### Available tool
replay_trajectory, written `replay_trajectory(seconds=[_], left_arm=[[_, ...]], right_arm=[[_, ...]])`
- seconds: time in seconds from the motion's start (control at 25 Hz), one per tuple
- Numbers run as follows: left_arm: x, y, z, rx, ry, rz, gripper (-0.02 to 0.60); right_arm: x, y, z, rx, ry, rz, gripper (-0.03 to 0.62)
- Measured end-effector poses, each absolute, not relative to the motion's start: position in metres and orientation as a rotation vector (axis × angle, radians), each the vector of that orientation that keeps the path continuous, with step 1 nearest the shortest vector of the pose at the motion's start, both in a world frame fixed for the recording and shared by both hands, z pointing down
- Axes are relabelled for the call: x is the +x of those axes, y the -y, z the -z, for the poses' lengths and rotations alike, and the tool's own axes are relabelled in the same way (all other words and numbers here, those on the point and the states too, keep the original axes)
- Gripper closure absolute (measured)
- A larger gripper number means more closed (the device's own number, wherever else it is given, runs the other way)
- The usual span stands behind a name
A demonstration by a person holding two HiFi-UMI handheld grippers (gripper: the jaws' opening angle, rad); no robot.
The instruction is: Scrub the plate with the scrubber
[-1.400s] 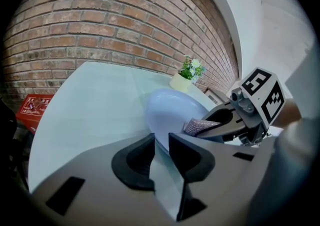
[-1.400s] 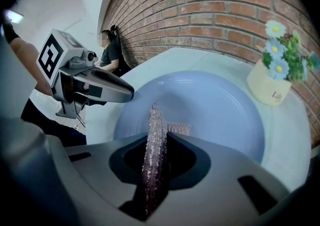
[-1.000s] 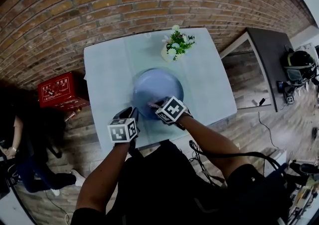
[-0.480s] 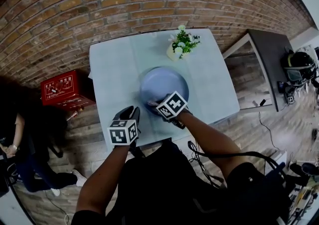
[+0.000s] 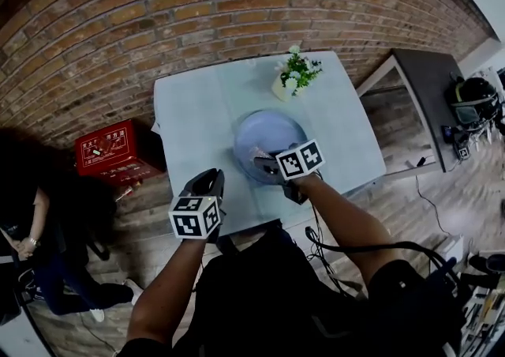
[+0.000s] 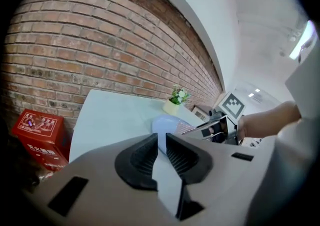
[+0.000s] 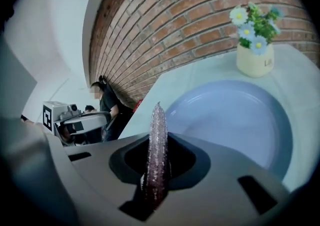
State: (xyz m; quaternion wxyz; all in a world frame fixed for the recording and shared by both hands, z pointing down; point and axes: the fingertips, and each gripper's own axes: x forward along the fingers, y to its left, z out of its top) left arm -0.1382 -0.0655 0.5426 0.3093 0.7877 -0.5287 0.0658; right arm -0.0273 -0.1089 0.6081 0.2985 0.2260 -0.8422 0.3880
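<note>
A pale blue plate (image 5: pixel 264 136) lies on the light table (image 5: pixel 189 114), near its front edge. My right gripper (image 5: pixel 266 164) hovers over the plate's near rim, shut on a thin purple glittery scrubber (image 7: pixel 158 125) that stands on edge between its pads. In the right gripper view the plate (image 7: pixel 235 120) fills the space just beyond the right gripper (image 7: pixel 159 141). My left gripper (image 5: pixel 207 183) is held off the plate's left, by the table's front edge. The left gripper (image 6: pixel 161 137) has its jaws drawn to a thin slit with nothing between them; past them are the plate (image 6: pixel 167 124) and the right gripper (image 6: pixel 210 129).
A cream pot of small flowers (image 5: pixel 290 77) stands just behind the plate. A red box (image 5: pixel 106 150) sits on the floor at the table's left, with a person (image 5: pixel 39 245) beyond it. A dark side table (image 5: pixel 430 79) is at the right. A brick wall backs the table.
The head view has shifted, so table and plate sit further right. My right gripper has slid a little right along the plate's near rim. The left gripper has drawn further from the plate.
</note>
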Motion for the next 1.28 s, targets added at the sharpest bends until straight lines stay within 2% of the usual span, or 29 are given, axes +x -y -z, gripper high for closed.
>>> replay_trajectory(seconds=[0.16, 0.4, 0.68, 1.04, 1.28], left_arm=[[-0.137, 0.063, -0.534, 2.13, 1.367, -0.153, 0.521], [-0.137, 0.065, -0.51, 2.238, 1.311, -0.092, 0.569], [-0.128, 0.07, -0.471, 2.393, 1.245, -0.086, 0.57], [-0.122, 0.073, -0.42, 2.434, 1.181, 0.087, 0.572], [-0.121, 0.079, -0.397, 2.436, 1.326, 0.021, 0.571]], right_arm=[[-0.014, 0.11, -0.588, 0.699, 2.292, -1.064, 0.522], [0.004, 0.109, -0.536, 0.892, 2.416, -1.061, 0.522], [0.022, 0.102, -0.468, 1.071, 2.552, -0.911, 0.522], [0.046, 0.088, -0.4, 1.217, 2.707, -0.772, 0.522], [0.063, 0.085, -0.367, 1.259, 2.746, -0.554, 0.522]])
